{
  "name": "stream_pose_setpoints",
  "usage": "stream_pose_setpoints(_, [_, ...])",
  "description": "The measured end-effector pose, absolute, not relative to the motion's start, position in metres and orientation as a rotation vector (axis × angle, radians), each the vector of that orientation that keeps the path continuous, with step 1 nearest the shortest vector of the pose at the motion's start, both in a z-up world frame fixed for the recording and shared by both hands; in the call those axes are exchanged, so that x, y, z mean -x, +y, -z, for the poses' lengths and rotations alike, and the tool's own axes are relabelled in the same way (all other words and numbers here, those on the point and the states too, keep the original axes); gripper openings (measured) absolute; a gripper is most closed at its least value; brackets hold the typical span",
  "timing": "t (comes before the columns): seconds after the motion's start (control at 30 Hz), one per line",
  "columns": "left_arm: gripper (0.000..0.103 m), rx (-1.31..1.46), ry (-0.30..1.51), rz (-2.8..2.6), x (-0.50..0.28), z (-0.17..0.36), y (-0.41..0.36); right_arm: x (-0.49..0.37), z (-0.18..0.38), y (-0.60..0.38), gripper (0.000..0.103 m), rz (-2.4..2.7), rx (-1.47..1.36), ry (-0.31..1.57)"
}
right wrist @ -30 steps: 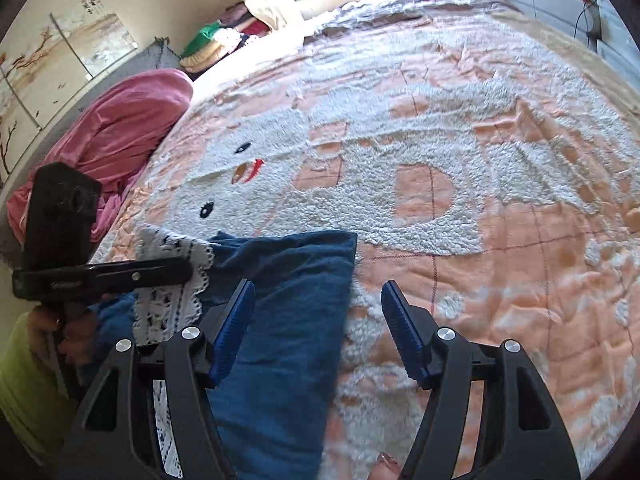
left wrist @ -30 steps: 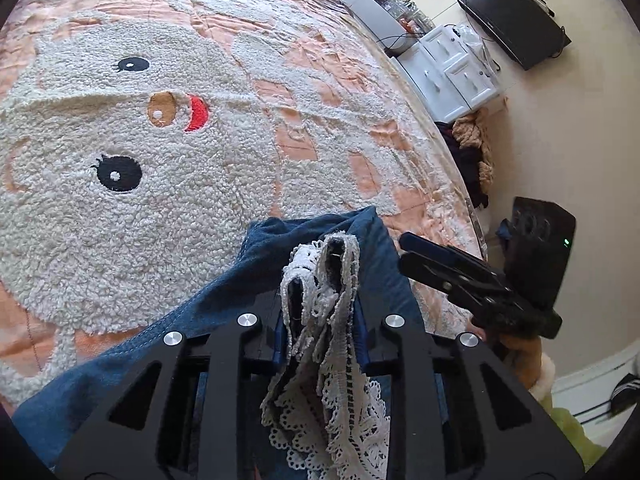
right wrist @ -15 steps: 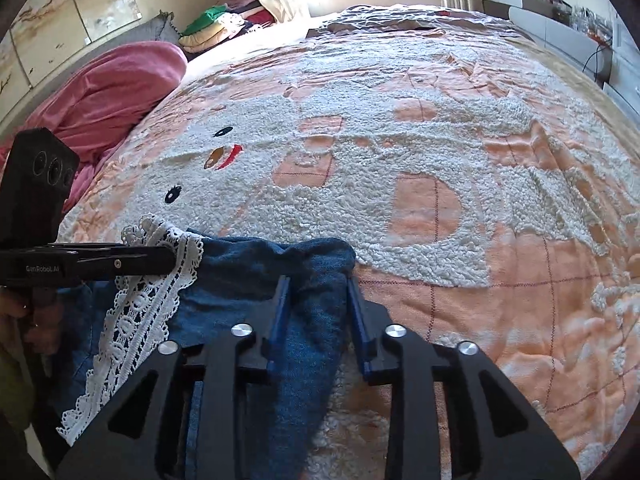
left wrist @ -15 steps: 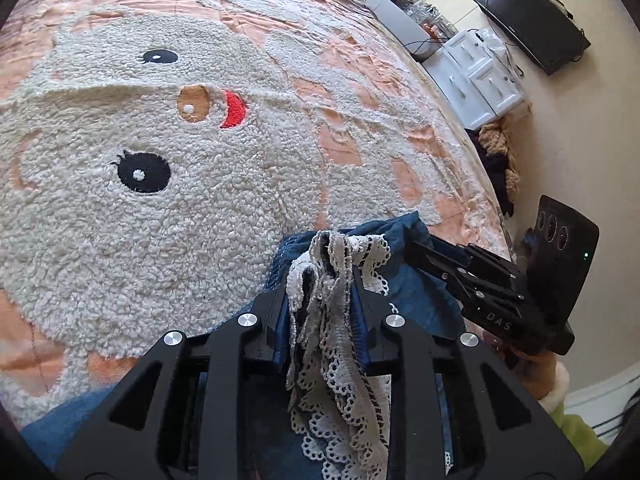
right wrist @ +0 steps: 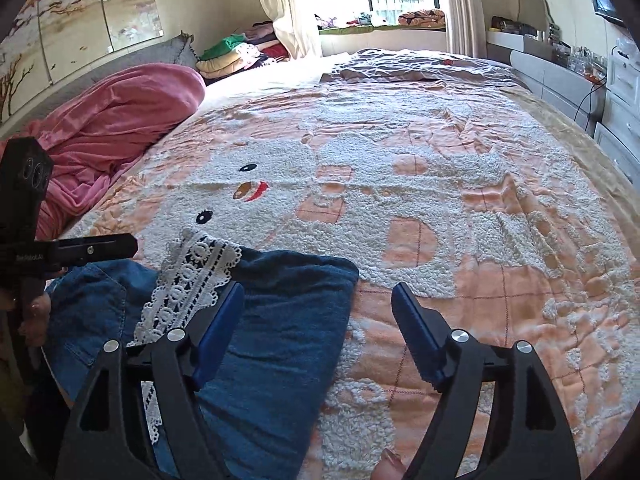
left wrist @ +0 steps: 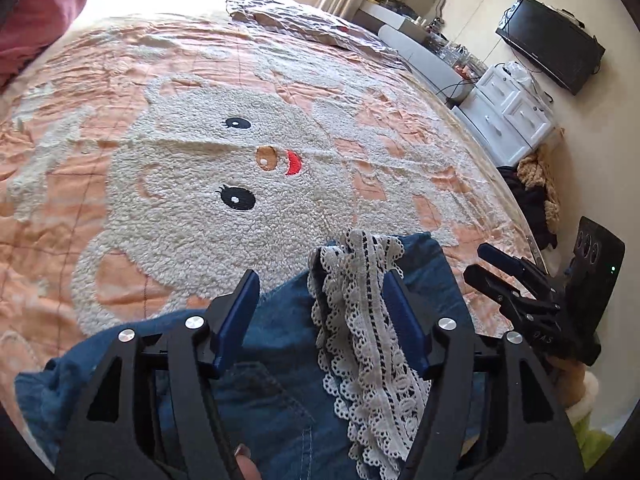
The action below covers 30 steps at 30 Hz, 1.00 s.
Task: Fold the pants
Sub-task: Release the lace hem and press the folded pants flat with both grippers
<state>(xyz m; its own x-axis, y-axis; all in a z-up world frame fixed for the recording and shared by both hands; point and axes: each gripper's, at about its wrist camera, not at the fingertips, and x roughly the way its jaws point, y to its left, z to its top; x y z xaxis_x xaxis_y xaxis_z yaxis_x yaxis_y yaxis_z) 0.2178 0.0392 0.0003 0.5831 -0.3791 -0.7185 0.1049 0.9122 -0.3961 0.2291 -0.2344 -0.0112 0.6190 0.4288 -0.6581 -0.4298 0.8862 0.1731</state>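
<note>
Blue denim pants (left wrist: 280,408) with a white lace hem (left wrist: 360,320) lie folded at the near edge of the bed. My left gripper (left wrist: 320,280) hovers just over them with its jaws opening. The lace runs between them and leans on the right finger, while the left finger stands clear. In the right wrist view the pants (right wrist: 280,328) end in a folded corner under my right gripper (right wrist: 320,292). Its jaws are opening too, with nothing pressed between the pads. The lace (right wrist: 192,272) lies left of it. Each gripper shows in the other's view: right gripper (left wrist: 478,260), left gripper (right wrist: 128,246).
The bed carries a peach and white fleece blanket (right wrist: 440,200) with a bear face. A pink duvet (right wrist: 120,120) is heaped at its left side and a grey quilt (right wrist: 420,64) at the far end. White drawers (left wrist: 512,120), a television (left wrist: 552,44) and a clothes pile (left wrist: 536,184) stand beside the bed.
The left gripper, shut on the lace hem earlier, has let go, opened and lifted back. The right gripper closed on the denim fold half a second ago and has since released it.
</note>
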Motion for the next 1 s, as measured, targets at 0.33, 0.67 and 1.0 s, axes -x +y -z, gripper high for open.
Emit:
stream_pose_setpoints(0.33, [0.078,0.331,0.87,0.283,-0.153,-0.001,0.019,-0.176,-0.001,-0.245,0.089,-0.505,-0.002,0.712])
stream_pose_setpoints(0.67, [0.078,0.335,0.897,0.3,-0.124,0.0,0.007,-0.138,0.005,-0.264,0.09,-0.491,-0.057,0.743])
stream_pose_setpoints(1.0, [0.078,0.34,0.963,0.309,-0.106,0.016,-0.005,-0.11,0.021,-0.265,0.09,-0.514,-0.066,0.818])
